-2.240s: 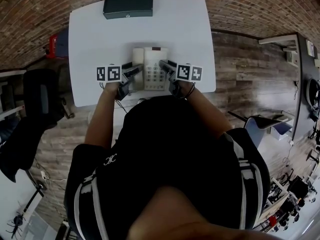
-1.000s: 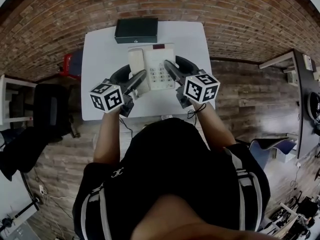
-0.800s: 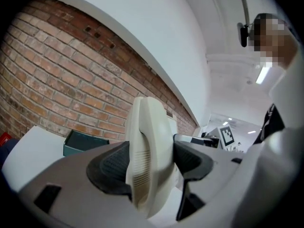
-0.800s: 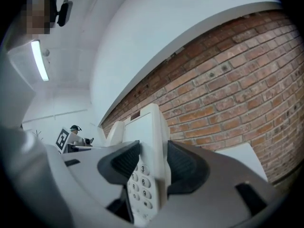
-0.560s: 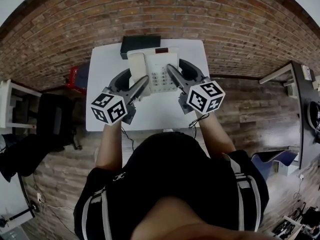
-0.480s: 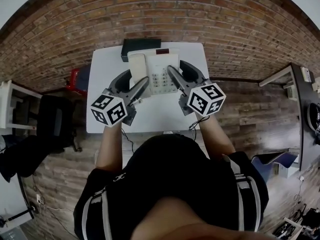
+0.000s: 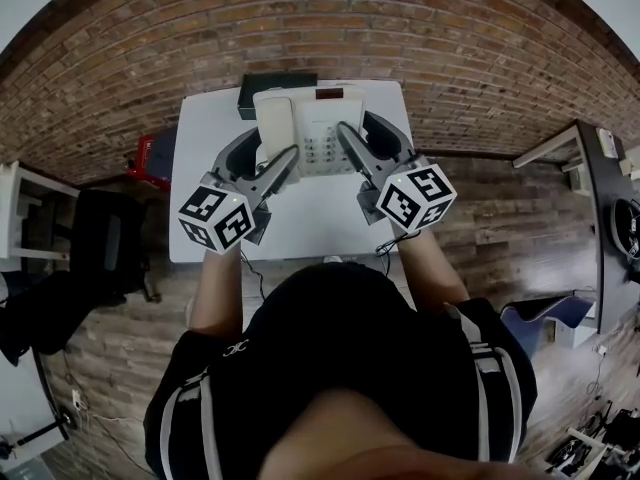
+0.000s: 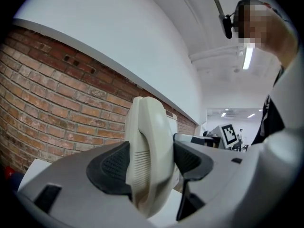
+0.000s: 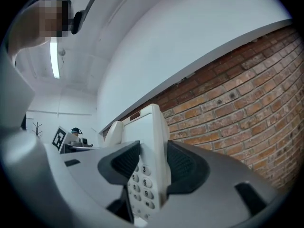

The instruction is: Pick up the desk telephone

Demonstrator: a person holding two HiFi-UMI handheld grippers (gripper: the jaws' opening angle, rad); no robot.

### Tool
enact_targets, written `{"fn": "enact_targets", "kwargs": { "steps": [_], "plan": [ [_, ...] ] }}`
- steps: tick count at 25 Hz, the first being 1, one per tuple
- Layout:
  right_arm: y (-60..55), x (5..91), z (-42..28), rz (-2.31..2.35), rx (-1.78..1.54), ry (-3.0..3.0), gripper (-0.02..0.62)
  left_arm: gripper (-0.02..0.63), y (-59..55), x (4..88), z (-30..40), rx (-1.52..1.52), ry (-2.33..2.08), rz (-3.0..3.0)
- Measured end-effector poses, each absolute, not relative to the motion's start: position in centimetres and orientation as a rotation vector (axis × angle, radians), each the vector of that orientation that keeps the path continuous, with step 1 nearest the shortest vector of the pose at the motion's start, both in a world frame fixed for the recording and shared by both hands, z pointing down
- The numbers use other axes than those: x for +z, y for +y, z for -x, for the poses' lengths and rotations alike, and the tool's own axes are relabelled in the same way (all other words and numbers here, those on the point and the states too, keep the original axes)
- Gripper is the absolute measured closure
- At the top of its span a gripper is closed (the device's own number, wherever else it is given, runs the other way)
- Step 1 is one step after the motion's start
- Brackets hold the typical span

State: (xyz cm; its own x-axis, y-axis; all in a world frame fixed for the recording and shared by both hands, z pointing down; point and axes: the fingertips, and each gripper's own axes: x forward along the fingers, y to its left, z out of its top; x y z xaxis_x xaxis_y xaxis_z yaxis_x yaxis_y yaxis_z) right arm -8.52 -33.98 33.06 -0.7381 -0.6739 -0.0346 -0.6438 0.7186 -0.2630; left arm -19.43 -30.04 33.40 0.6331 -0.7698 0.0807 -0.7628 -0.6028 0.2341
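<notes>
**Above the white table: phone clamped from both sides**

Between your two grippers the desk telephone hangs over the far half of the table, and it looks to be clear of the top. Your left gripper is closed on the handset edge; in its own view the cream handset fills the gap between the dark pads. Your right gripper is clamped on the keypad edge, with the number keys showing just inside its jaws.

The phone's long axis runs away from you, the same way both grippers point, so each one bites a long side and neither is nearer than the other. Any further lift depends on keeping the two at equal height. I judge the handset only rests in its cradle, so a tilt towards the left could let it slide.

Just behind the phone lies a dark box, with the brick wall beyond it. The free room is upward and back towards you.
</notes>
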Motion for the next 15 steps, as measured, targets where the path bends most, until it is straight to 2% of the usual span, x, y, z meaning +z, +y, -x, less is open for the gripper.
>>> {"fn": "enact_targets", "kwargs": {
  "steps": [15],
  "plan": [
    [-32.9, 34.4, 8.6, 1.101, -0.407, 2.799, 0.43, 0.316, -29.0, 34.8, 19.5, -0.005, -1.228, -2.577]
  ]
}}
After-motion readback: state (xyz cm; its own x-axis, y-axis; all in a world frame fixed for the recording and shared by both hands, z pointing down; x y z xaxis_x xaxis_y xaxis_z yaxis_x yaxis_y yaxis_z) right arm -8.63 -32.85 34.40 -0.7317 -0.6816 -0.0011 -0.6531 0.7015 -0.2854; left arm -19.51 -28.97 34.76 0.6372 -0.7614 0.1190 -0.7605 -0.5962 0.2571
